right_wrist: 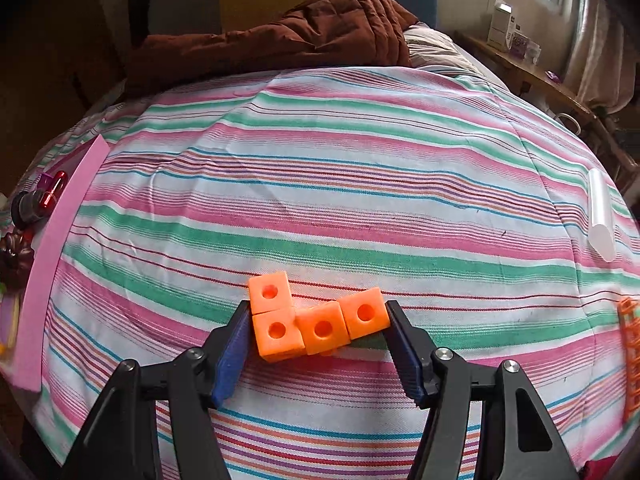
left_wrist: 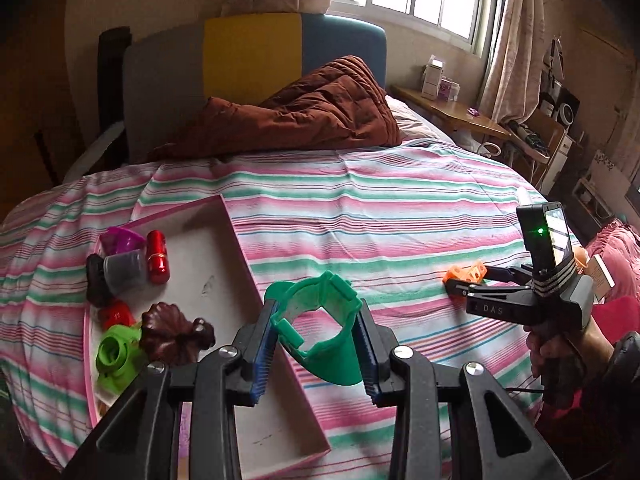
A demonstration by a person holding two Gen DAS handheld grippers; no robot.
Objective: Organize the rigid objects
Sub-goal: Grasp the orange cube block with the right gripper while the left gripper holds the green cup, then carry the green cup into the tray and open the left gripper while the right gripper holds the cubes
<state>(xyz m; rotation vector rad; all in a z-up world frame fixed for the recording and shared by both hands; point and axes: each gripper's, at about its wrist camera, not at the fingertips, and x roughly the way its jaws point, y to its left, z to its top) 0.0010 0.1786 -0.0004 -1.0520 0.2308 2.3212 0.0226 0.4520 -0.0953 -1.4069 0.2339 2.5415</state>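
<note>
The green plastic ring point(left_wrist: 320, 328) is squeezed in the left gripper point(left_wrist: 318, 354) above the pink tray point(left_wrist: 256, 288). The orange blocks point(right_wrist: 318, 318), light and hard, are touched on both ends by the right gripper point(right_wrist: 318, 344) on the bed point(right_wrist: 340, 200).

The right gripper point(right_wrist: 320, 330) has its blue pads against both ends of the orange cube block point(right_wrist: 316, 320), which lies on the striped bedspread point(right_wrist: 320, 184). A pink tray point(right_wrist: 56, 248) sits at nine o'clock, and a clear tube point(right_wrist: 601, 216) at three o'clock.
</note>
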